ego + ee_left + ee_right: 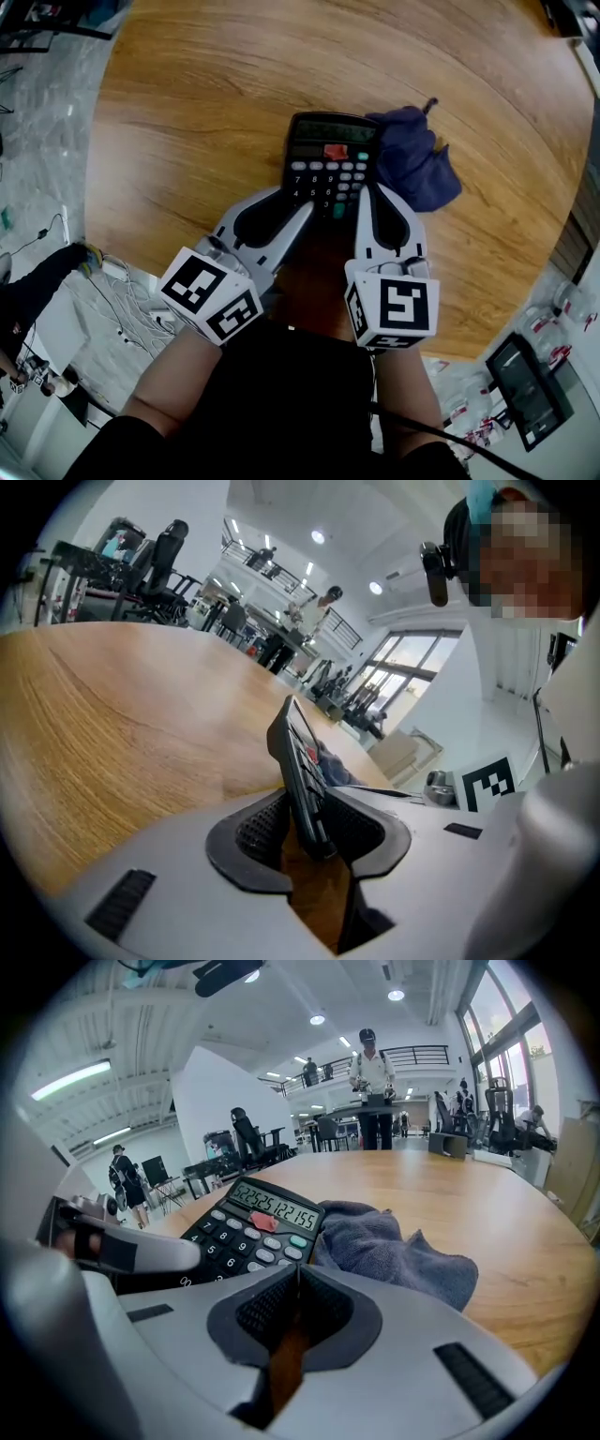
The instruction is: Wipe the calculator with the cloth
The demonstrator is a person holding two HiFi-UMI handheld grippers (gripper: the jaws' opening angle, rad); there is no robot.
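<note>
The calculator sits on the wooden desk, towards the near edge in front of the person, display lit with digits. The crumpled purple cloth lies against its right side. The left claw pinches the calculator's near left corner, both pads on it in the left gripper view. The right claw hovers at its near right corner, jaws pressed together on nothing.

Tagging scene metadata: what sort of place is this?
Probably an open-plan office or lab hall: round wooden table, black swivel office chairs, a railed mezzanine walkway overhead.
</note>
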